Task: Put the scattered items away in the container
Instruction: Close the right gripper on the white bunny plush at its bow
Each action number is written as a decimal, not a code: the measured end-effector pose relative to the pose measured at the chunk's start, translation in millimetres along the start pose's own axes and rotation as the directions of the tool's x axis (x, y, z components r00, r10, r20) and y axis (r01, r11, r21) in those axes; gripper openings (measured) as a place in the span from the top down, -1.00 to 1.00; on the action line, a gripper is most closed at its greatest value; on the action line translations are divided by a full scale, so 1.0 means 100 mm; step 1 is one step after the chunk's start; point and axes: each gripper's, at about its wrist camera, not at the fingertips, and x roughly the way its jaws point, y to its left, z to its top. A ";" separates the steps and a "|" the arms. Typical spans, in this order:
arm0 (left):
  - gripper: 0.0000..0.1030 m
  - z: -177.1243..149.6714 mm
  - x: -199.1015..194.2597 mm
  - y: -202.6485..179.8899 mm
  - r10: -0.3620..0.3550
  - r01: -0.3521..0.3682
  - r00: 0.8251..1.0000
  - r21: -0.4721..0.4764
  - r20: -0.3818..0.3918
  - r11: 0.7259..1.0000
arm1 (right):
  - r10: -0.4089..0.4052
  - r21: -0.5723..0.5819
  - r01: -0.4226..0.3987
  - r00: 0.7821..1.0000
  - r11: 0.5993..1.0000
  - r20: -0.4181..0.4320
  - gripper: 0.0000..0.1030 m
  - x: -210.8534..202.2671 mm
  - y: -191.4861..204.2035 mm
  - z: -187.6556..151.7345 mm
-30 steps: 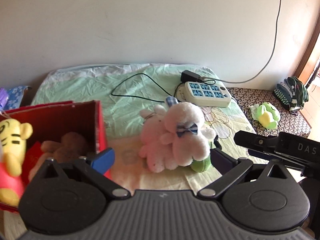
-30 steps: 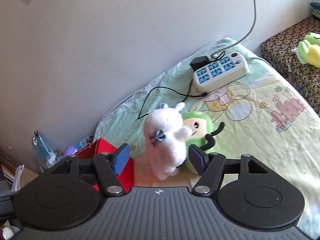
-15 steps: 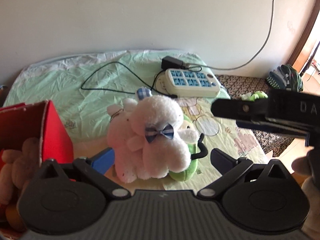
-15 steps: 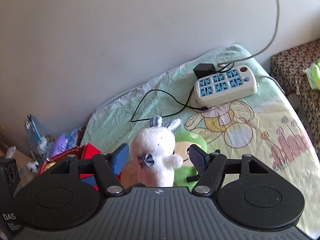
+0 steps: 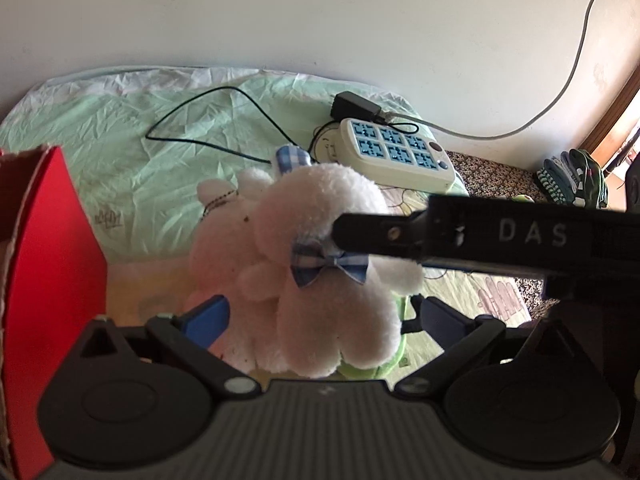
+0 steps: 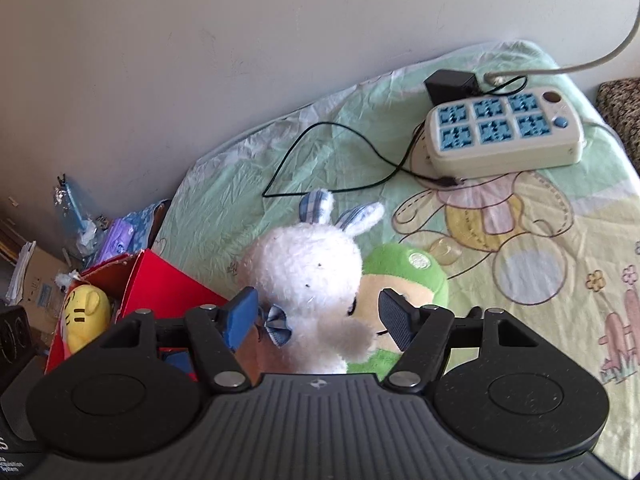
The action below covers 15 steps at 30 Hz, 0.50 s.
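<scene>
Meanwhile, both hand-held grippers are flanking a white plush rabbit (image 6: 308,280) on the bed (image 6: 520,240): the right hand-held gripper (image 6: 318,318) and left hand-held gripper (image 5: 322,316) are each standing apart around it. A green plush (image 6: 404,276) is leaning against it, beside the red box (image 6: 160,288).
</scene>
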 end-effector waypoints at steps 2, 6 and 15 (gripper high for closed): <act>-0.94 0.03 0.03 -0.02 -0.006 0.006 1.000 0.011 0.001 1.000 | 0.003 0.002 -0.003 1.000 1.000 -0.013 -0.35 0.07 0.00 -0.02; -0.54 0.04 0.08 -0.10 0.006 -0.007 1.000 0.082 0.005 0.997 | 0.051 0.043 -0.050 0.999 0.998 -0.012 -0.12 0.11 -0.05 -0.03; -0.27 0.00 0.03 -0.19 -0.034 0.030 0.999 0.147 0.021 0.989 | 0.138 0.158 -0.134 0.990 0.978 -0.019 0.15 0.08 -0.21 -0.09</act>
